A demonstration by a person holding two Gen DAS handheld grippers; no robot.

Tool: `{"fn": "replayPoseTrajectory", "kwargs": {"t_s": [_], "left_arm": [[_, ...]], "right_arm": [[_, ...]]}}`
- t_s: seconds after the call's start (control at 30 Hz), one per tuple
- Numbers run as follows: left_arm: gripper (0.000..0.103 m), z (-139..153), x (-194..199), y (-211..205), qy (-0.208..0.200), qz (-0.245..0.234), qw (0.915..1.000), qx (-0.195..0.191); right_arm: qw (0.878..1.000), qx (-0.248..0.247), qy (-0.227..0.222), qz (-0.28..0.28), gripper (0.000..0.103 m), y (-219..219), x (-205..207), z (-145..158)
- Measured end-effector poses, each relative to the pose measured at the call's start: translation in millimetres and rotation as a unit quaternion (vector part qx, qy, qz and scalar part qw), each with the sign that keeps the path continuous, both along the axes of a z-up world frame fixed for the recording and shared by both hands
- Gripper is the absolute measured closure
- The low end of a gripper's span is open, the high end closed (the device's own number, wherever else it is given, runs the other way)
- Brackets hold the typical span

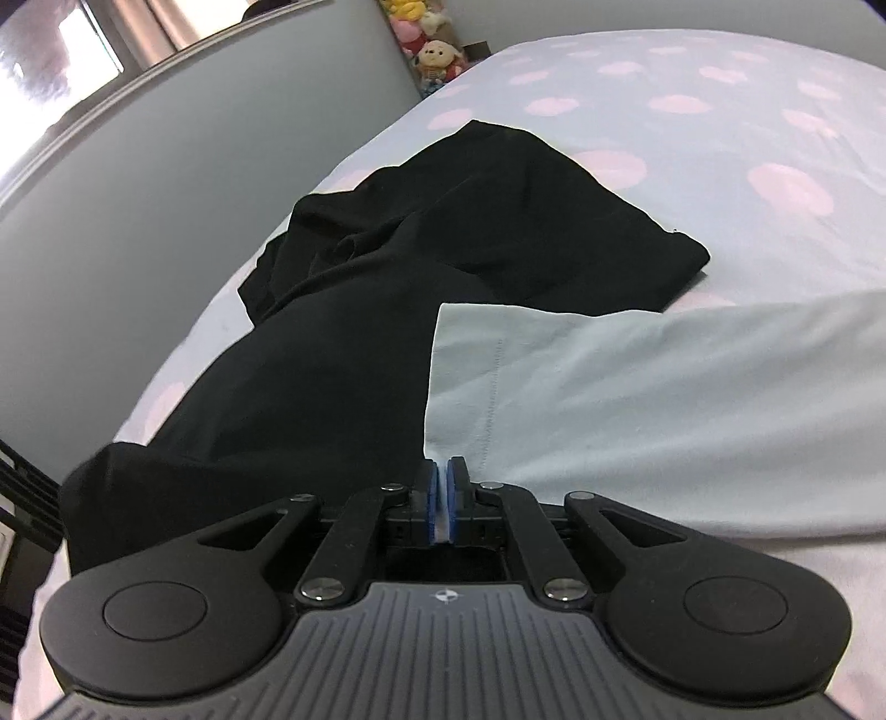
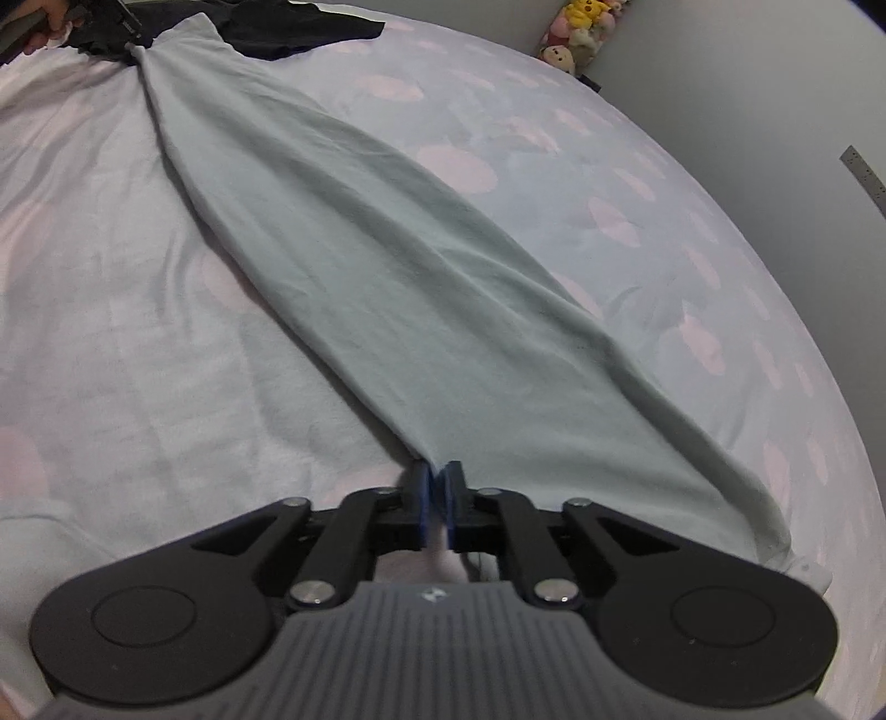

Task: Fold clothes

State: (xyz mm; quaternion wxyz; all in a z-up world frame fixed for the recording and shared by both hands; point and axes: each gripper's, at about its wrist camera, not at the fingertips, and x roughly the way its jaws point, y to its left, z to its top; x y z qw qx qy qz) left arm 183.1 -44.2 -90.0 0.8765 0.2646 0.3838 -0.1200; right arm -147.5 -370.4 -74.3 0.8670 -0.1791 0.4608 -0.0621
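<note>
A pale green garment [image 2: 376, 260] lies stretched in a long band across the bed. My right gripper [image 2: 437, 479] is shut on its near end, the cloth pinched between the blue pads. My left gripper [image 1: 441, 476] is shut on the garment's [image 1: 637, 399] other corner, with a strip of pale cloth showing between its pads. That left gripper [image 2: 119, 25] shows at the far top left of the right wrist view, with a hand [image 2: 50, 22] beside it. A black garment [image 1: 387, 288] lies crumpled on the bed just left of and beyond the pale one.
The bed has a light sheet [image 1: 720, 111] with pink spots. Several plush toys [image 1: 437, 55] sit at the far corner by a grey wall [image 1: 166, 194]. The same plush toys [image 2: 581, 33] show in the right wrist view. A window is at the upper left.
</note>
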Motion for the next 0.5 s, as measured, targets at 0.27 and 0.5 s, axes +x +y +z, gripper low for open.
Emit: {"fn": "replayPoseTrajectory", "kwargs": {"t_s": [0.27,0.5], "left_arm": [[0.072,44,-55,0,-0.03,0.004,0.9983,-0.049],[0.061,69,-134,-28,0.046,-0.06,0.9887,-0.129]], "right_arm": [[0.995,0.03,-0.054,-0.084,0.071,-17,-33,49],[0.97,0.109,-0.069,-0.206,0.057,-25,-78,86]]}}
